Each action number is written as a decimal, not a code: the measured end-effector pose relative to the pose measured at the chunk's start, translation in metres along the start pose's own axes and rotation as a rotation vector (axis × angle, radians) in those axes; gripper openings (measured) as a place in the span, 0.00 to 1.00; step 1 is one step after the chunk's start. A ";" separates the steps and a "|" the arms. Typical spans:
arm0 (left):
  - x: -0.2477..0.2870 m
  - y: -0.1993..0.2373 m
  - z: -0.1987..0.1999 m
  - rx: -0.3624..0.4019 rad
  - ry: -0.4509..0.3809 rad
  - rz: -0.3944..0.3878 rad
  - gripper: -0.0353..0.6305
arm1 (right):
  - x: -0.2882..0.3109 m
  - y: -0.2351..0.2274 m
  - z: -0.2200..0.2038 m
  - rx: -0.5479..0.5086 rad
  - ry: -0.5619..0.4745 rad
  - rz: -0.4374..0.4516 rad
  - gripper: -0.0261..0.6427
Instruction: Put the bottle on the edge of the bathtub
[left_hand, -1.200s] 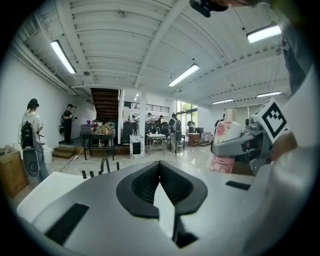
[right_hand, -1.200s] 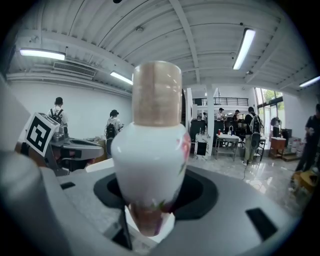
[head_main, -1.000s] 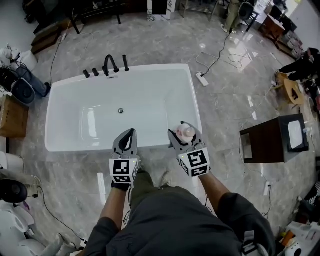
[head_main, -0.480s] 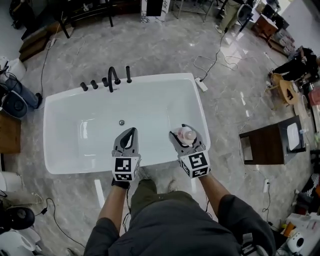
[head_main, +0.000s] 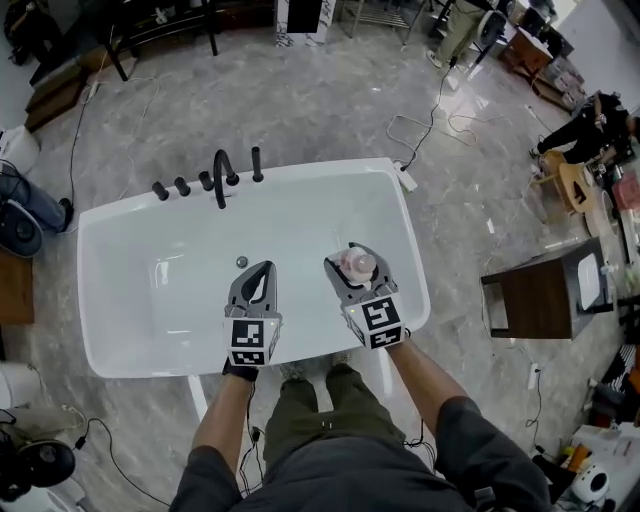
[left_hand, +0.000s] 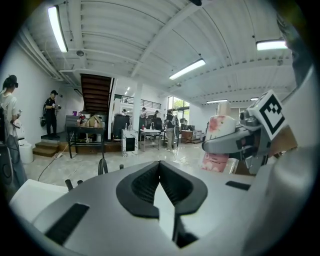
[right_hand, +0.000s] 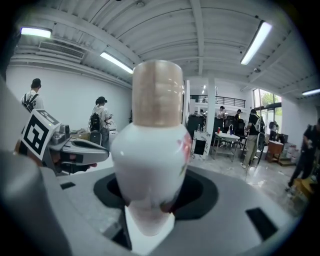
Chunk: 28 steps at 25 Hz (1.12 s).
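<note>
From the head view, my right gripper (head_main: 354, 268) clamps the bottle (head_main: 358, 263) upright over the basin of the tub (head_main: 420, 280). The side rim lies just to the bottle's right, and the near rim lies back under my wrists. My left gripper (head_main: 257, 272) hangs beside it, farther from that side rim. In the left gripper view, its jaws meet on nothing. In the right gripper view, the bottle stands cap-up between the jaws.

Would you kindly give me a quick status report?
Left gripper shut, empty. Right gripper shut on bottle, upright, over bathtub. Near rim bare.
</note>
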<state>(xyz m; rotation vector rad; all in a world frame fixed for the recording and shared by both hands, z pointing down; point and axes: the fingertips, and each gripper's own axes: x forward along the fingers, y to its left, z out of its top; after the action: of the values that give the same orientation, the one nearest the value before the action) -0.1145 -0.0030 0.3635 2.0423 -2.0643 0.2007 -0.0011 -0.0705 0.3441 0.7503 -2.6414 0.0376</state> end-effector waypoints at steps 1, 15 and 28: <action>0.008 0.004 -0.003 0.002 0.000 0.005 0.06 | 0.013 -0.003 -0.004 -0.004 0.008 0.006 0.37; 0.131 0.053 -0.046 0.008 -0.024 0.078 0.06 | 0.174 -0.041 -0.050 -0.053 -0.003 0.112 0.37; 0.231 0.096 -0.110 0.027 -0.006 0.076 0.06 | 0.305 -0.071 -0.106 -0.091 0.018 0.133 0.37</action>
<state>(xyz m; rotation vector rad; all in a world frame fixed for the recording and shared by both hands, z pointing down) -0.2035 -0.1956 0.5356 1.9838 -2.1563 0.2374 -0.1637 -0.2694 0.5518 0.5419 -2.6516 -0.0387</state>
